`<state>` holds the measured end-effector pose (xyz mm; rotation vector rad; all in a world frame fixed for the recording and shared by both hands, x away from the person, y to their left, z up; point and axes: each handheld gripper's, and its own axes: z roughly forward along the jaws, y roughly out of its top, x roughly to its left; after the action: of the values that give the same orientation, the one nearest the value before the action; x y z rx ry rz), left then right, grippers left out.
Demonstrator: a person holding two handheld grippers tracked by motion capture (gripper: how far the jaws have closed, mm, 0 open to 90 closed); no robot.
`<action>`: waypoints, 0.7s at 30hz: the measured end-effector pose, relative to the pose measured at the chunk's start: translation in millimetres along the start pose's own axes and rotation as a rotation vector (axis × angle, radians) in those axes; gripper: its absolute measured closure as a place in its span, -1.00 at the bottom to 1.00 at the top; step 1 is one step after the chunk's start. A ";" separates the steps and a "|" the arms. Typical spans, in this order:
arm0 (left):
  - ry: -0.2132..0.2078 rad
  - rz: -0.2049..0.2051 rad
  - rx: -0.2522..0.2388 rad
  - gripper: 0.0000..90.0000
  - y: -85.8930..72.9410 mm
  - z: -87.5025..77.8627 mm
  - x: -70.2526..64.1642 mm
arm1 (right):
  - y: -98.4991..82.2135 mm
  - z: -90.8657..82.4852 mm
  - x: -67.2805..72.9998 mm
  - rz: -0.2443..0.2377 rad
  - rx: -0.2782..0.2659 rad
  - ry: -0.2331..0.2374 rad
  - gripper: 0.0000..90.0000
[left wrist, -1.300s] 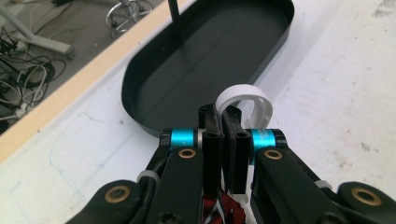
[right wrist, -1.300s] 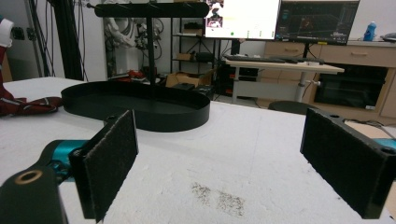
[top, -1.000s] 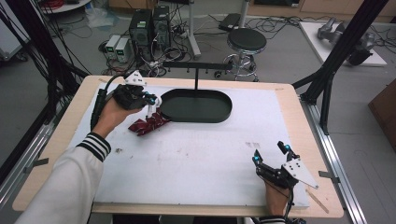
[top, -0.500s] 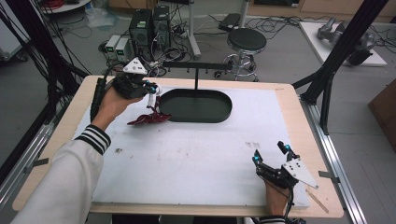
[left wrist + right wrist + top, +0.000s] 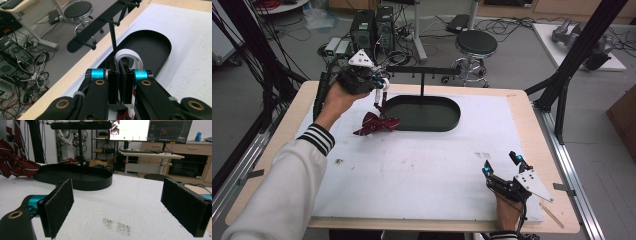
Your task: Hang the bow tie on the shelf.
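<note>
Jaws on my left gripper (image 5: 380, 86) are clamped tight on a white band (image 5: 128, 55), the loop at the top of a dark red necktie with pale stripes (image 5: 377, 123). In the left gripper view that band arches up just above the two black pads, which stand nearly together with the strip pinched between them. From the high view the tie hangs down from the jaws; its lower folds touch the white foam table cover (image 5: 422, 170) just beside the left end of the black oval tray (image 5: 452, 120). A thin black post rises from that tray and carries a black crossbar with small pegs (image 5: 424, 70), and my left gripper sits near the crossbar's left end, close to it but not touching. My right gripper (image 5: 501, 164) rests near the front right corner of the table, well apart from the tie, with its jaws spread wide and nothing between the dark felt pads (image 5: 58, 206). In the right gripper view I see the tie at the far left, beside the tray. Monitors glow in the background there, but I cannot read any writing on them.
</note>
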<state>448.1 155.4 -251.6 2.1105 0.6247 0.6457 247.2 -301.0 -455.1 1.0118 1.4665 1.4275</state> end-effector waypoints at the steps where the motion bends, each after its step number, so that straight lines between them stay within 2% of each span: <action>1: 0.000 0.000 0.000 0.93 0.0 0.0 0.0 | 0.0 0.0 0.0 0.000 0.000 0.000 -0.77; 8: 0.012 0.010 -0.017 0.93 14.0 7.7 3.9 | -0.2 -0.1 -0.4 0.010 0.001 0.001 -0.77; 18: 0.029 0.012 -0.051 0.93 23.2 20.1 9.3 | -0.2 -0.5 -0.1 0.015 0.002 0.002 -0.77; 21: 0.041 0.003 -0.080 0.93 25.2 23.4 10.9 | -0.2 -0.5 -0.2 0.017 0.000 0.002 -0.77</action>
<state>476.2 135.5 -241.0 2.0285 0.6088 0.7052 246.9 -301.3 -455.3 1.0256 1.4625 1.4407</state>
